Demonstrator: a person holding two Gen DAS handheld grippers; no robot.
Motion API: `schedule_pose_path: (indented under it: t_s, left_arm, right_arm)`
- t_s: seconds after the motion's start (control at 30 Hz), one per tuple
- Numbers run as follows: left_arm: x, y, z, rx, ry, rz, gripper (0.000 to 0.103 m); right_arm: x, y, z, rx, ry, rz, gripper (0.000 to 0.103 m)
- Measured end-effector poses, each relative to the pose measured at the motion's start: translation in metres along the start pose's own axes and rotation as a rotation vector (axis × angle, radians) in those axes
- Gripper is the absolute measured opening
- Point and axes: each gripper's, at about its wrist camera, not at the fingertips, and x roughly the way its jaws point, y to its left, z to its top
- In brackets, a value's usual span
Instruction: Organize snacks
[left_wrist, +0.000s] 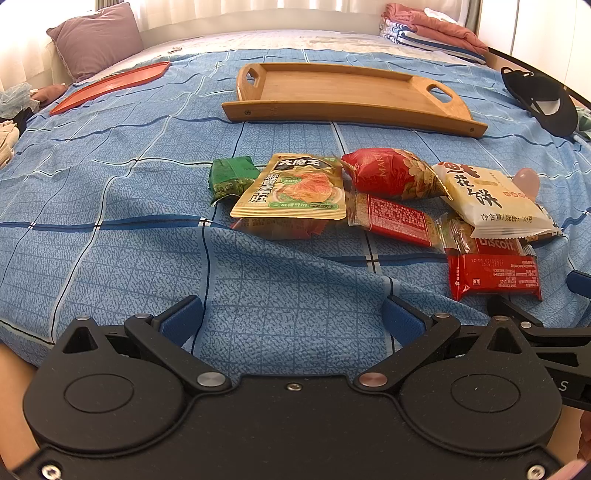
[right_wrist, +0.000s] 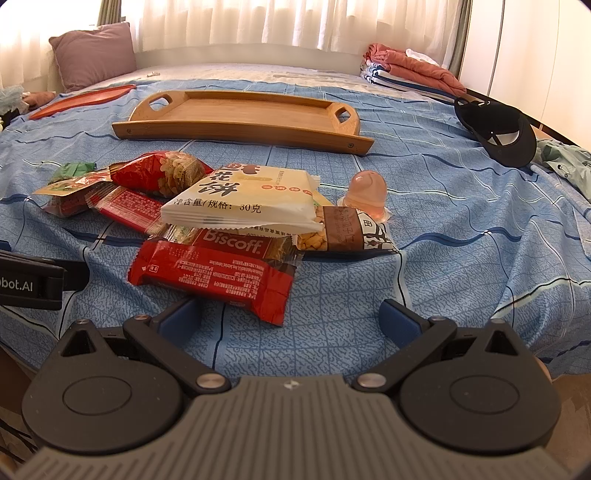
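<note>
A pile of snack packets lies on the blue bedspread: a green packet (left_wrist: 231, 177), a yellow-green pouch (left_wrist: 295, 190), a red bag (left_wrist: 388, 171), a cream biscuit pack (left_wrist: 495, 201), a red Biscoff pack (left_wrist: 495, 271) (right_wrist: 218, 273) and a pink jelly cup (right_wrist: 367, 194). An empty wooden tray (left_wrist: 343, 92) (right_wrist: 243, 114) lies beyond them. My left gripper (left_wrist: 291, 317) is open and empty, short of the pile. My right gripper (right_wrist: 291, 317) is open and empty, its left finger (right_wrist: 181, 317) beside the Biscoff pack.
An orange tray (left_wrist: 110, 86) lies at the far left near a purple pillow (left_wrist: 96, 40). Folded clothes (left_wrist: 432, 33) sit at the back right. A black cap (right_wrist: 498, 129) lies at the right. The bed's near edge is just below both grippers.
</note>
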Motion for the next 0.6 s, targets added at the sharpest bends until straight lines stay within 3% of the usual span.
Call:
schedule_pose_path:
  t_s: [0.4, 0.6]
  left_arm:
    - [-0.002, 0.003, -0.003, 0.001, -0.012, -0.008, 0.103]
    - [-0.008, 0.002, -0.008, 0.026, -0.06, -0.015, 0.103]
  right_arm:
    - [-0.003, 0.006, -0.005, -0.008, -0.034, -0.041, 0.103]
    - [-0.006, 0.007, -0.012, 0.016, -0.08, -0.063, 0.103]
